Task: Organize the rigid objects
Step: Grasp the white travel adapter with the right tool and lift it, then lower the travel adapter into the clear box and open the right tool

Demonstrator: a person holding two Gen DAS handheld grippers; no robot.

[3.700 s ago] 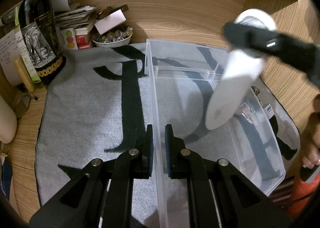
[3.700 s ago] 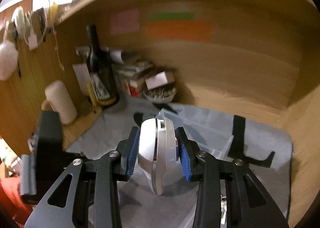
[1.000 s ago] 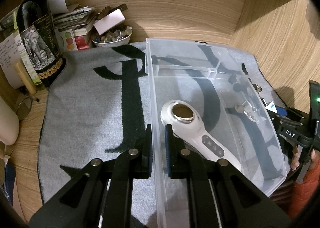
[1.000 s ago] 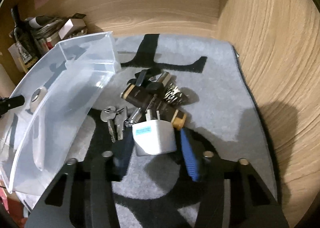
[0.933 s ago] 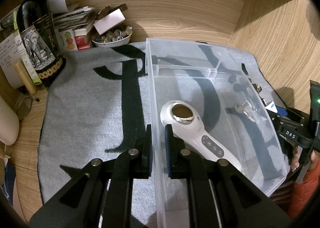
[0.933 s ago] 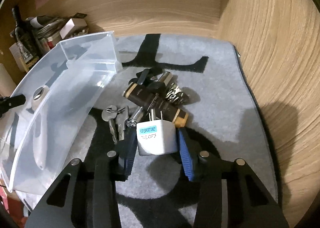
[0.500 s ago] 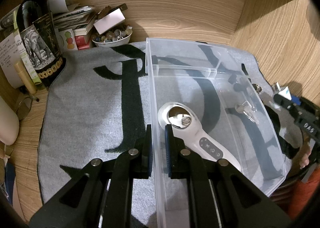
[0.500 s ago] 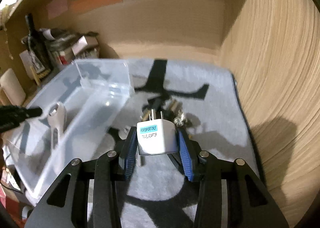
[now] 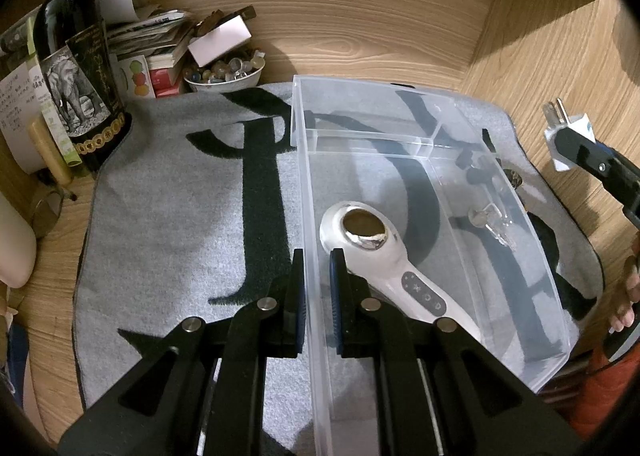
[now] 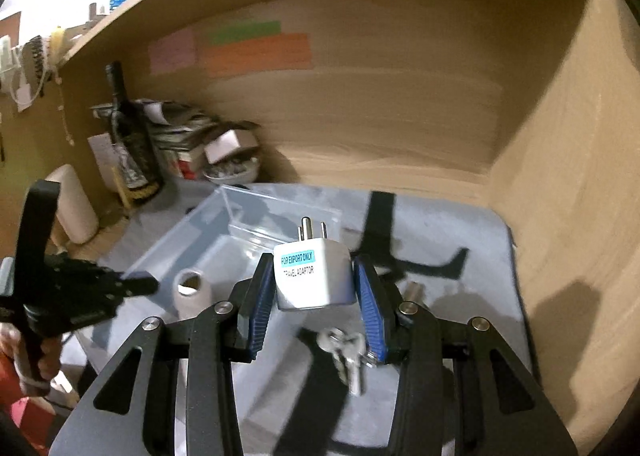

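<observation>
The left gripper [image 9: 316, 288] pinches the near wall of the clear bin [image 9: 532, 240], where a white handheld device [image 9: 384, 256] lies on the floor. To the right, the right gripper [image 10: 316, 296] clamps a white travel adaptor [image 10: 314, 276], aloft above keys [image 10: 346, 348] on the grey mat [image 9: 180, 216]

The left gripper [image 9: 316, 288] is low, its 2 fingers pinched on a thin clear bin wall [image 9: 310, 256]. The right gripper [image 10: 316, 296] is raised — clamped on a white travel adaptor [image 10: 314, 276].
</observation>
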